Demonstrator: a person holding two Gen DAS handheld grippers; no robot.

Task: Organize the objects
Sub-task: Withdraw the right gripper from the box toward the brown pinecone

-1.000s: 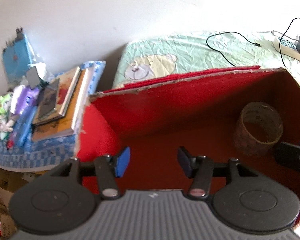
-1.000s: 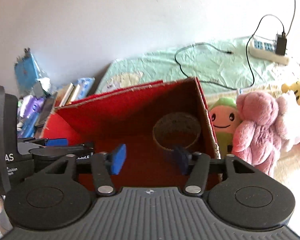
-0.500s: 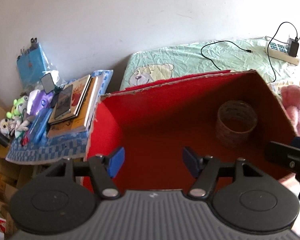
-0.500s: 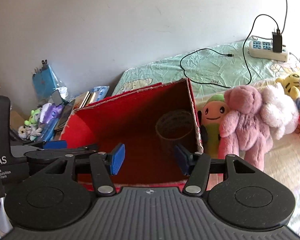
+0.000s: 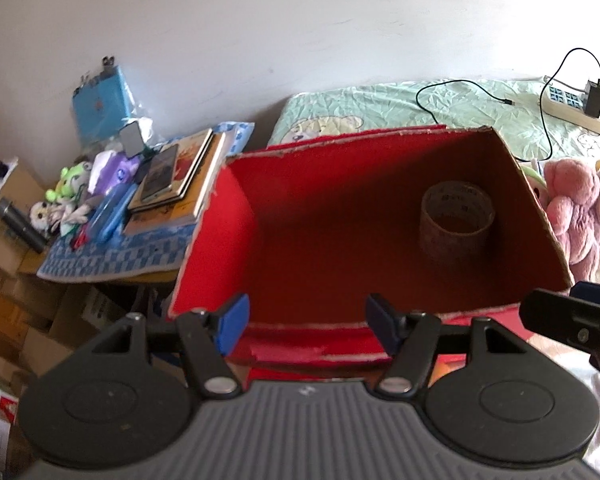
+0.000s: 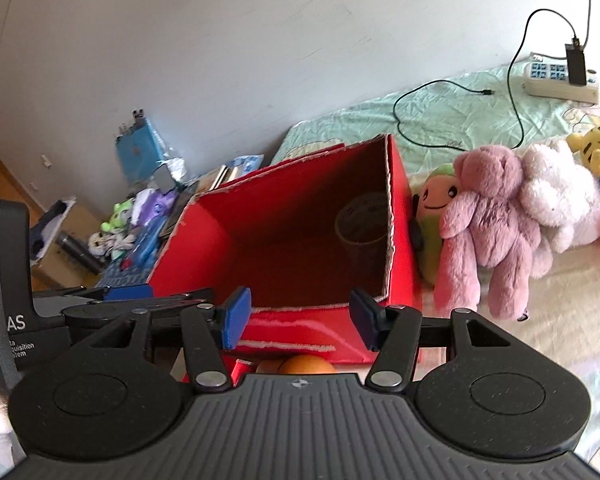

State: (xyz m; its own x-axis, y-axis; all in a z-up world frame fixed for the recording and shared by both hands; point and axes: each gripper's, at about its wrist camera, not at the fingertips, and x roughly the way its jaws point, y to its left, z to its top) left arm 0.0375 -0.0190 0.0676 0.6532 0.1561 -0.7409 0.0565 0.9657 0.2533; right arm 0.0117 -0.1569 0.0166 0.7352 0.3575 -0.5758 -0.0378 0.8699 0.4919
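On the bed [image 6: 560, 320], beside the wall, a red box [image 5: 236, 208] is standing open at the top, and both claws are hovering over its near rim; judging from this, the step in hand is the pause between one placement and the next pick.

Inside the box, a roll of tape [image 5: 456, 220] is sitting upright on the floor near the right wall, and nothing else is showing in there. Just outside that right wall, a row of soft toys is lying on the bed: a green toy [image 6: 434, 220] touching the box, then a pink toy [image 6: 488, 224], then a white toy [image 6: 556, 200]. These are probably waiting to go in.

The next move is likely calling for a swing of the right claw [image 6: 298, 322] to the right, down onto the pink toy, whose plush body will be yielding under a squeeze.

The right claw is standing wide apart and holding nothing, its blue pads touching nothing. The left claw [image 5: 308, 322] is likewise spread wide and empty, hanging just above the near edge of the box.

An orange ball [image 6: 308, 365] is peeking out below the right claw, mostly hidden.
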